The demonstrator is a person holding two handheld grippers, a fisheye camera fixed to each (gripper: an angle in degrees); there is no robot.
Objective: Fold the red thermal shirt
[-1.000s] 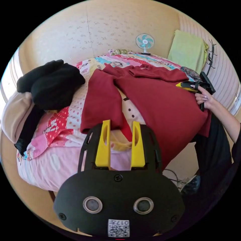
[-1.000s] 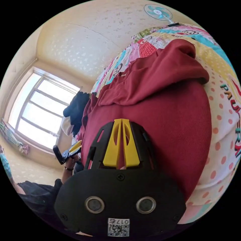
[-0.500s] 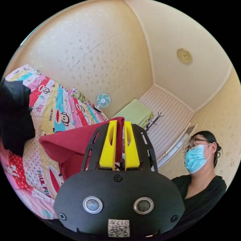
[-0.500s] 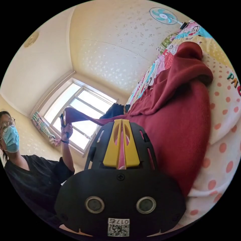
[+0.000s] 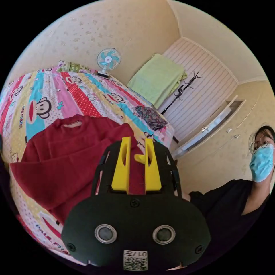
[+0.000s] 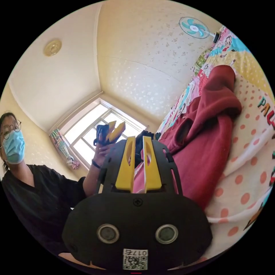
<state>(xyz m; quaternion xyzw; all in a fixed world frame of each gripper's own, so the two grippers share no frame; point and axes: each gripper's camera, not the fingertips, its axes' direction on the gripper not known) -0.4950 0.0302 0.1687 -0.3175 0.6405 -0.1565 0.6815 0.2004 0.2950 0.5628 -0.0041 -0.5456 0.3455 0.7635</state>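
Note:
The red thermal shirt [image 5: 66,160] lies on the bed, collar toward the fan and a sleeve folded across its body. My left gripper [image 5: 137,143] hovers over the shirt's near edge, jaws apart, with no cloth between them. In the right gripper view the shirt [image 6: 206,143] lies bunched along the bed's side, one sleeve humped on top. My right gripper [image 6: 139,140] stands beside it with a narrow gap between its jaws and nothing pinched. In that view a hand holds up the left gripper [image 6: 114,130], open, in front of the window.
The patterned bedspread [image 5: 57,86] reaches back to a small fan [image 5: 108,58]. Beyond it are a green towel [image 5: 156,77], a coat rack [image 5: 183,88] and a dark patterned cloth [image 5: 150,116]. The person [image 5: 243,200] stands at the bedside, and a window [image 6: 83,137] is behind.
My left gripper has let go of the red sleeve, which now lies folded over the shirt. My right gripper has opened and released the shirt. Both cameras have swung.

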